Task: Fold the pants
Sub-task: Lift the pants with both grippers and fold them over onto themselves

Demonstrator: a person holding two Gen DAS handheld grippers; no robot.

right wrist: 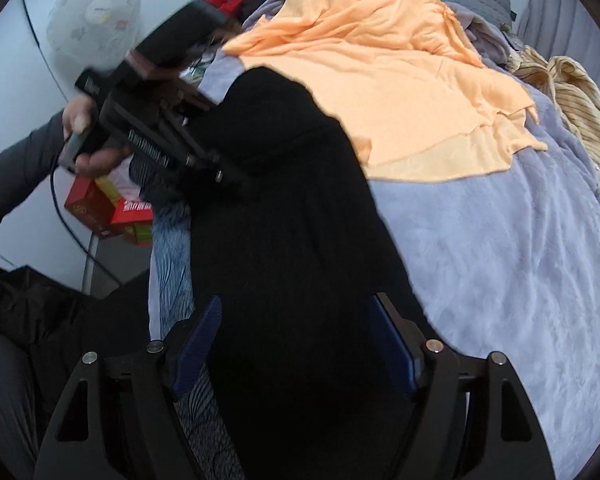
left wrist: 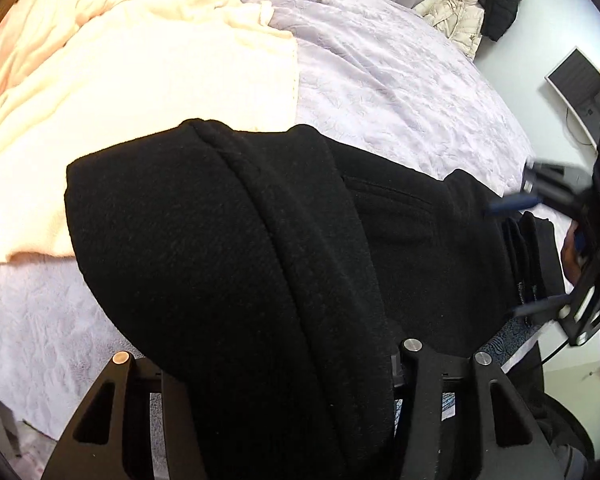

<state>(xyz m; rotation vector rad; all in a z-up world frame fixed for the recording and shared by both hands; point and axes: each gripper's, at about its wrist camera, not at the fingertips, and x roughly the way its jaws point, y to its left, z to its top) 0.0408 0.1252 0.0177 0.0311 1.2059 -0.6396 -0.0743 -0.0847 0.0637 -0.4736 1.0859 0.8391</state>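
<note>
Lavender-covered bed (right wrist: pixel 520 260) with black pants (left wrist: pixel 228 240), peach blanket (right wrist: pixel 400 92), striped garment (right wrist: pixel 576 100).

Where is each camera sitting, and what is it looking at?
Left wrist: sits on the left gripper, looks across the black pants and lavender bedspread toward the right gripper at the frame's right edge.
Right wrist: sits on the right gripper, looks along the pants toward the left gripper and the person's left hand.
Shared: pants, bedspread, peach cloth, striped garment.
</note>
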